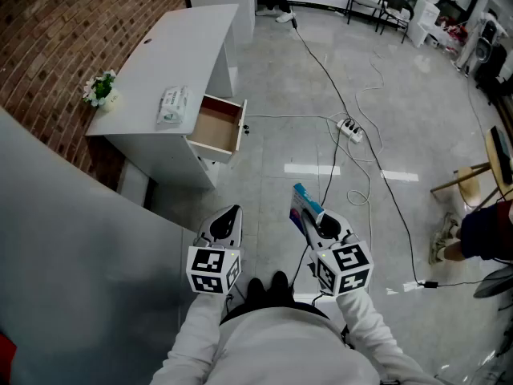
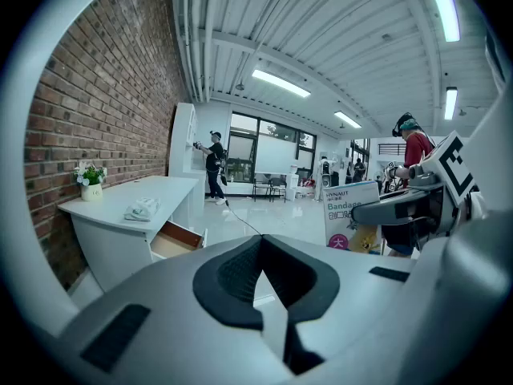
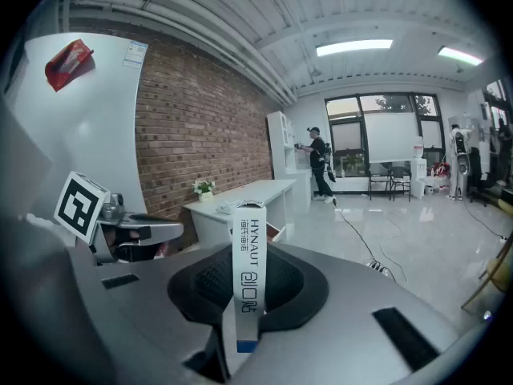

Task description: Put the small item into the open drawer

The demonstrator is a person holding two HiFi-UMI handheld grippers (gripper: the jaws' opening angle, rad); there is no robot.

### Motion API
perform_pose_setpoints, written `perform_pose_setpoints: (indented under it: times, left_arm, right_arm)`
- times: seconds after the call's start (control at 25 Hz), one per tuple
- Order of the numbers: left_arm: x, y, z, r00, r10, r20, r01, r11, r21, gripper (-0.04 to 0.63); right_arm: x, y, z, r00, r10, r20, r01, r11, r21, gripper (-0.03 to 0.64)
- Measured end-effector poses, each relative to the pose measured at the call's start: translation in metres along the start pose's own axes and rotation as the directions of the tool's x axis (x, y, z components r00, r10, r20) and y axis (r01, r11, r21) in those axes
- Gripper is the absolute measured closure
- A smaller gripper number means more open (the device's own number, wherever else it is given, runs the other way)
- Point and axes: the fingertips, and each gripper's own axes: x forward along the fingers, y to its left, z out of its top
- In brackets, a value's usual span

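The small item is a flat white-and-blue bandage box. My right gripper is shut on it and holds it upright above the floor. In the right gripper view the box stands edge-on between the pads of that gripper. The box also shows in the left gripper view. The white desk stands ahead on the left, its wooden drawer pulled open and well away from both grippers. My left gripper is shut with nothing in it, its tips pointing toward the drawer.
A tissue pack and a small flower pot sit on the desk. A power strip and cables lie on the shiny floor. A grey partition stands at my left, a wooden chair and a seated person's foot at right.
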Motion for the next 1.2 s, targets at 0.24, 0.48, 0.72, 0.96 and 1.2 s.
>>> perform_pose_setpoints:
  times: [0.24,0.48,0.72,0.96,1.2]
  left_arm:
    - [0.006,-0.002,0.0,1.0,0.012,-0.006,-0.012,1.0,0.002,0.578]
    - [0.012,-0.008,0.003,1.0,0.029,-0.003,-0.029,1.0,0.008,0.578]
    - [0.016,-0.017,0.006,0.998,0.058,0.012,-0.058,0.998,0.023,0.579]
    - [0.02,-0.015,0.011,0.996,0.091,0.013,-0.092,0.996,0.023,0.578]
    - [0.041,0.002,0.012,0.994,0.113,0.0,-0.113,0.993,0.016,0.578]
  right_arm:
    - [0.002,-0.009,0.0,1.0,0.005,0.002,-0.005,1.0,0.018,0.537]
    - [0.002,-0.02,-0.004,1.0,0.028,-0.002,-0.028,0.999,0.043,0.534]
    - [0.0,-0.03,-0.009,0.998,0.062,-0.005,-0.062,0.997,0.042,0.534]
    - [0.006,-0.034,-0.008,0.996,0.089,-0.02,-0.089,0.995,0.034,0.534]
    - [0.032,-0.041,-0.002,0.994,0.101,-0.029,-0.101,0.994,0.029,0.532]
